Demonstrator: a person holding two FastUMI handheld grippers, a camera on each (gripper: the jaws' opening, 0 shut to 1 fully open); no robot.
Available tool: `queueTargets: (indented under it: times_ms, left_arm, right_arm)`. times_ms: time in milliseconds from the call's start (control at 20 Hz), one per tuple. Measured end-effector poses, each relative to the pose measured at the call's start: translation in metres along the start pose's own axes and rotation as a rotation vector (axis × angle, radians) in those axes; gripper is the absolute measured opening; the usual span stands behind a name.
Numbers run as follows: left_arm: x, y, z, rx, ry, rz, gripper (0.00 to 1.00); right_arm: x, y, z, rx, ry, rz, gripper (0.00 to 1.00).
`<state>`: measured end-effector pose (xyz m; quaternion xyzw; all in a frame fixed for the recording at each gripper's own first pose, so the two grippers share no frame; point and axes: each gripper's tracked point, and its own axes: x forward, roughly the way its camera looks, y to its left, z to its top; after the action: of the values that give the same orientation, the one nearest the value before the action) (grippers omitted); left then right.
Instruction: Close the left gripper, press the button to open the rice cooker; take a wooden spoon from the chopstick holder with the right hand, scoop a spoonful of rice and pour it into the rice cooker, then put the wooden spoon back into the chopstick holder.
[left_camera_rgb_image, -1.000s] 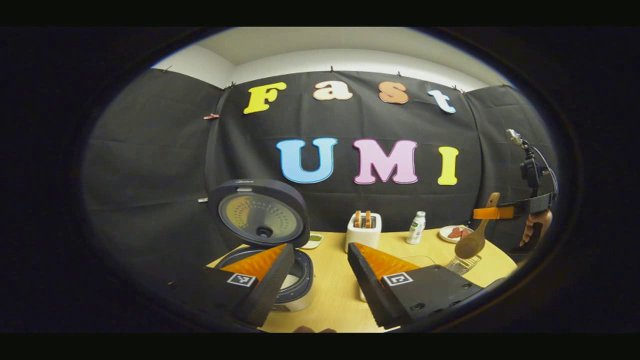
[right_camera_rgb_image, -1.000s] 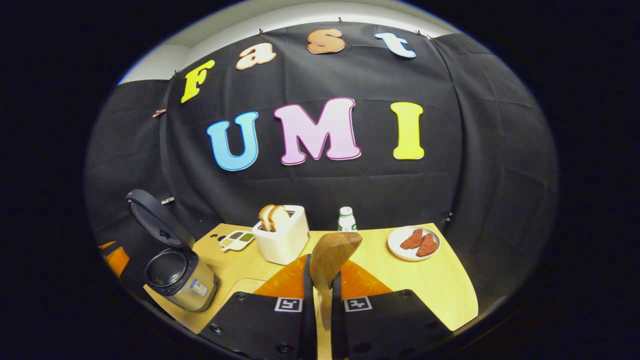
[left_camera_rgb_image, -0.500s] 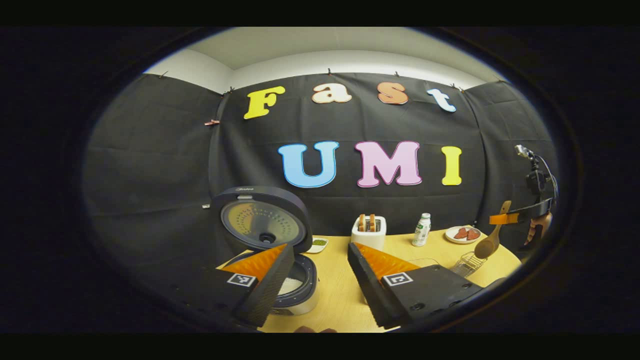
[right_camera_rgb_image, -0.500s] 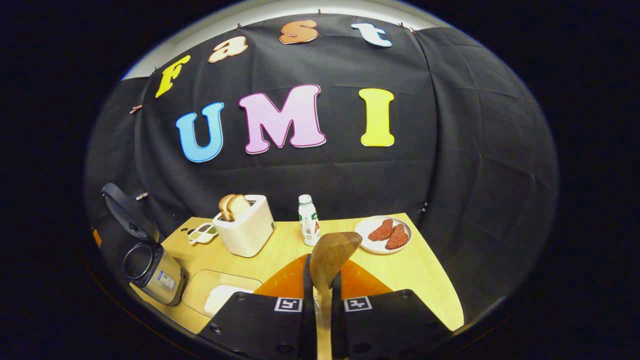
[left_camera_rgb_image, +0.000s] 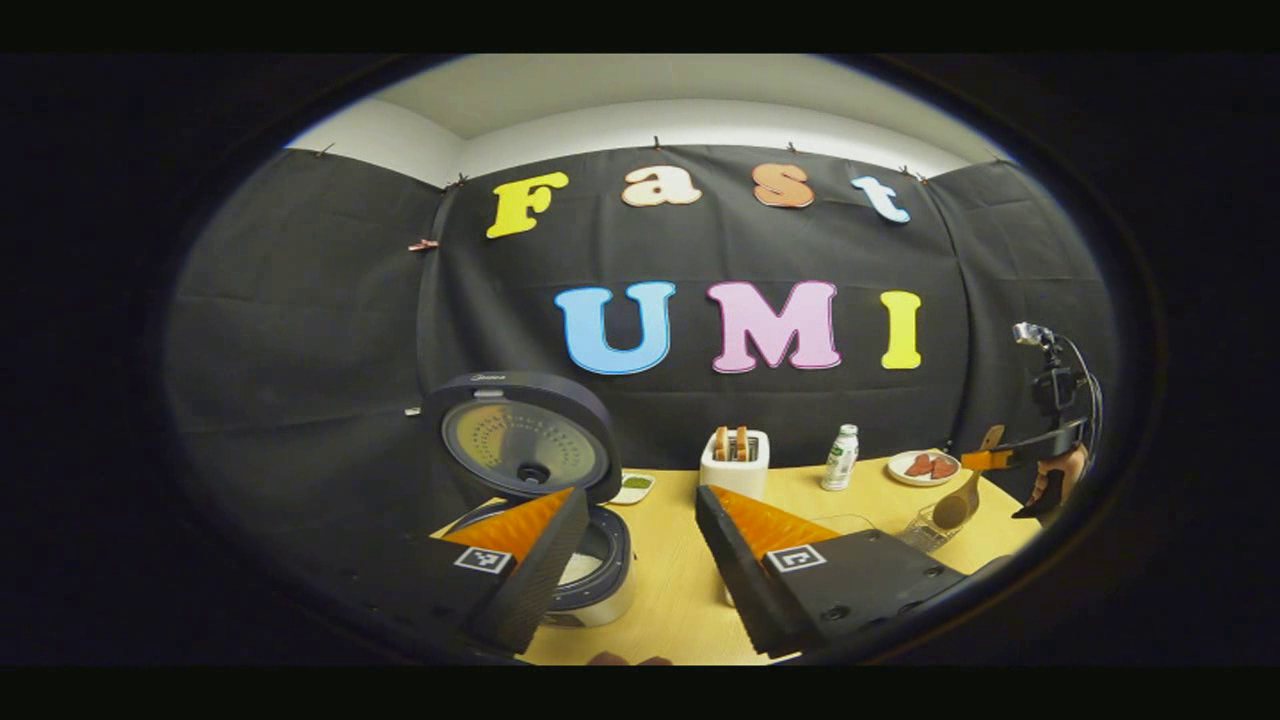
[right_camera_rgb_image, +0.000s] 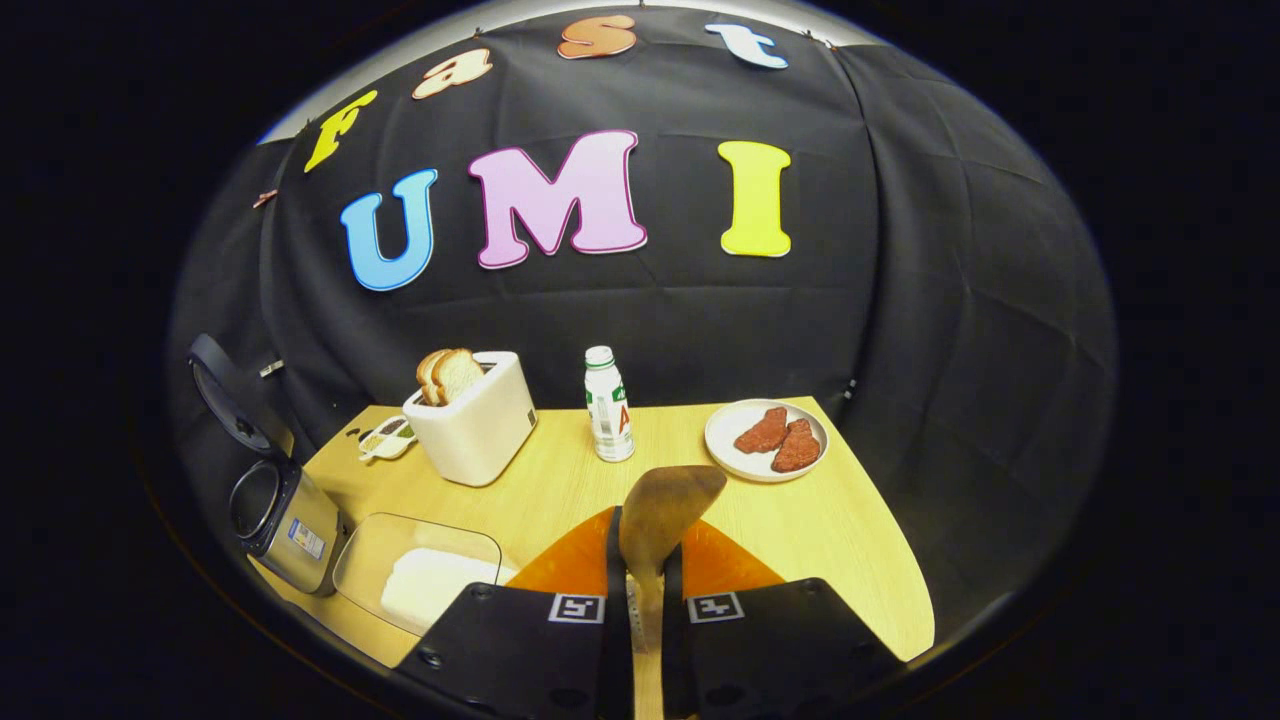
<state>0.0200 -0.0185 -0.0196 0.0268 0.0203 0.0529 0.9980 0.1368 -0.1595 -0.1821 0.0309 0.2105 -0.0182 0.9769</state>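
The rice cooker (left_camera_rgb_image: 600, 575) stands open at the table's left, its round lid (left_camera_rgb_image: 520, 435) upright and white rice inside the pot. My left gripper (left_camera_rgb_image: 640, 510) hovers open in front of it, empty. Far right in the left gripper view, the right gripper (left_camera_rgb_image: 1005, 457), held by a hand, has the wooden spoon (left_camera_rgb_image: 955, 505) hanging bowl-down over the wire chopstick holder (left_camera_rgb_image: 925, 530). In the right gripper view my right gripper (right_camera_rgb_image: 640, 545) is shut on the wooden spoon (right_camera_rgb_image: 665, 505), whose bowl points forward. The cooker (right_camera_rgb_image: 280, 510) is at the far left.
A clear container of rice (right_camera_rgb_image: 425, 580) lies near the front left. Behind it are a white toaster with bread (right_camera_rgb_image: 475, 420), a small seasoning dish (right_camera_rgb_image: 385, 437), a white bottle (right_camera_rgb_image: 607, 405) and a plate with meat (right_camera_rgb_image: 767, 440). The table edge (right_camera_rgb_image: 900, 580) runs at the right.
The right gripper with the spoon has moved lower and farther right, over the wire holder. Its view has tipped down, bringing the rice container into sight. The left gripper has barely moved.
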Motion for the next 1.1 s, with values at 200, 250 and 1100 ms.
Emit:
queueTargets:
  times_ms: [200,250,1100]
  left_arm:
    - [-0.001,0.001,0.001,0.009,-0.005,0.005,0.77]
    - [-0.002,0.001,0.001,0.013,-0.007,0.01,0.77]
    - [-0.002,0.008,0.019,0.04,-0.077,0.019,0.82]
  right_arm:
    - [0.001,-0.005,-0.019,0.015,0.04,-0.018,0.16]
    - [0.002,-0.008,-0.023,0.016,0.052,-0.026,0.15]
    - [-0.019,-0.058,-0.007,0.059,0.021,-0.183,0.5]
